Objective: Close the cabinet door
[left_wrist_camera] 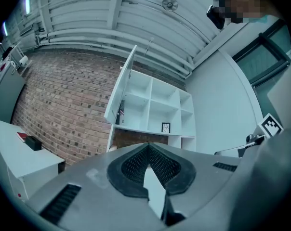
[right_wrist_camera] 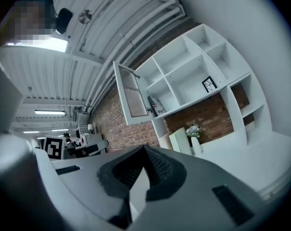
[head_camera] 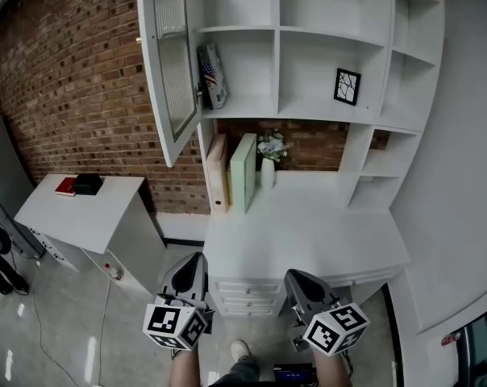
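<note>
The white cabinet door (head_camera: 168, 67) with a ribbed glass panel stands swung open at the upper left of the white shelf unit (head_camera: 320, 35). It also shows in the left gripper view, where the door (left_wrist_camera: 120, 94) is edge-on, and in the right gripper view, where the door (right_wrist_camera: 131, 96) faces me. My left gripper (head_camera: 193, 260) and right gripper (head_camera: 294, 276) hang low in front of the desk, far below the door and touching nothing. In each gripper view the jaws meet at their tips, left gripper (left_wrist_camera: 148, 146) and right gripper (right_wrist_camera: 144, 149), with nothing held.
A white desk (head_camera: 308, 224) with drawers (head_camera: 247, 290) sits under the shelves. It bears a green folder (head_camera: 243, 172), a beige folder (head_camera: 218, 176) and a vase of flowers (head_camera: 269, 153). A book (head_camera: 213, 75) and a framed picture (head_camera: 347, 85) stand on shelves. A low side table (head_camera: 70, 214) is at the left.
</note>
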Tool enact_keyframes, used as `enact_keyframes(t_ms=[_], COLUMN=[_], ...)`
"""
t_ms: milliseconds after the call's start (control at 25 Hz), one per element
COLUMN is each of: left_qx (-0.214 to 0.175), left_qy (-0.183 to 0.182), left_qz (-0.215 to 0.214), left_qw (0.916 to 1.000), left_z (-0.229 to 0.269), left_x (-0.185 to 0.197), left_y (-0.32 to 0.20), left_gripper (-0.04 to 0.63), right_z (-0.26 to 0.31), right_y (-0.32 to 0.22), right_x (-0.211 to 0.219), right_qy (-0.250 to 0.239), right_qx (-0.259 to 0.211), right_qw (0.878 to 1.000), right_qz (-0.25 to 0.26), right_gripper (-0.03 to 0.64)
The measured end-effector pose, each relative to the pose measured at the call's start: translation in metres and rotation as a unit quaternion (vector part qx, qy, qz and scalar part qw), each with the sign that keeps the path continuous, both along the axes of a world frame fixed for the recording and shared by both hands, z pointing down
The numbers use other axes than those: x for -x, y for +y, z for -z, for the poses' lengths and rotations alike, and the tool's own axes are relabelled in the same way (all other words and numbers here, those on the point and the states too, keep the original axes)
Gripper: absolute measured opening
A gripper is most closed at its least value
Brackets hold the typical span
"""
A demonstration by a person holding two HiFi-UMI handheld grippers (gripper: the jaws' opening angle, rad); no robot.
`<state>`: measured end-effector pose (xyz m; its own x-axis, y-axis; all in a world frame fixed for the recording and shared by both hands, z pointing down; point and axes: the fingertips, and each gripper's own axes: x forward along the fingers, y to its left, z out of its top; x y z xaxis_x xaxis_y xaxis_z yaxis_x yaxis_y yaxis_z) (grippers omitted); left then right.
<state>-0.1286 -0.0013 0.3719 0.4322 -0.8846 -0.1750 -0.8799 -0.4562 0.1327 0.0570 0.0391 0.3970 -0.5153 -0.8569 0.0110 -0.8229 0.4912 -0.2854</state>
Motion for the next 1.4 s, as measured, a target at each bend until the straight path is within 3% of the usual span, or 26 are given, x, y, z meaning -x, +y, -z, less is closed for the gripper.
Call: enact_keyframes(t_ms=[160,320,400,560,680,840,1040,1200,1400], left_qx=[0.0,-0.008,-0.007,-0.01,-0.035,-0.066,-0.065,-0.084,-0.096], left_qy=[0.008,0.007,0.015,0.022,0.024,0.019,0.032,0.08,0.09], left_qz=[-0.01,-0.01,-0.008,-0.006,0.01,0.029,0.054,0.077,0.09], left_qw=[0.9999,0.9999,0.9998,0.9997,0.999,0.9972,0.9959,0.9903,0.9872], left_z=[0.003,0.013,0.012,0.01,0.019,0.027,0.025,0.038,0.048], left_x=[-0.009,-0.003,0.005,0.015,0.021,0.026,0.046,0.069,0.082], left_y=[-0.066,-0.127,-0.153,-0.189,-0.202,-0.212,-0.218,-0.22,-0.213], left_gripper=[0.009,0.011,0.009,0.011,0.011,0.011,0.011,0.011,0.011], right_z=[0.009,0.034,0.035,0.022,0.013,0.014,0.022,0.026,0.027], right_y=[-0.063,-0.119,-0.142,-0.177,-0.194,-0.205,-0.215,-0.226,-0.233], right_x=[-0.01,-0.011,-0.009,-0.006,-0.004,-0.008,-0.017,-0.007,0.003], right_qy=[-0.006,-0.082,-0.097,-0.023,0.025,-0.002,0.034,0.038,0.035], right_qx=[-0.002,-0.026,-0.027,-0.019,-0.023,-0.034,-0.072,-0.077,-0.075], right_qw=[1.0,0.996,0.995,0.999,0.998,0.998,0.991,0.992,0.994], right_qz=[-0.009,0.004,0.003,-0.032,-0.049,-0.055,-0.11,-0.092,-0.067], right_gripper=[0.002,0.002,0.002,0.002,0.002,0.002,0.002,0.002,0.002])
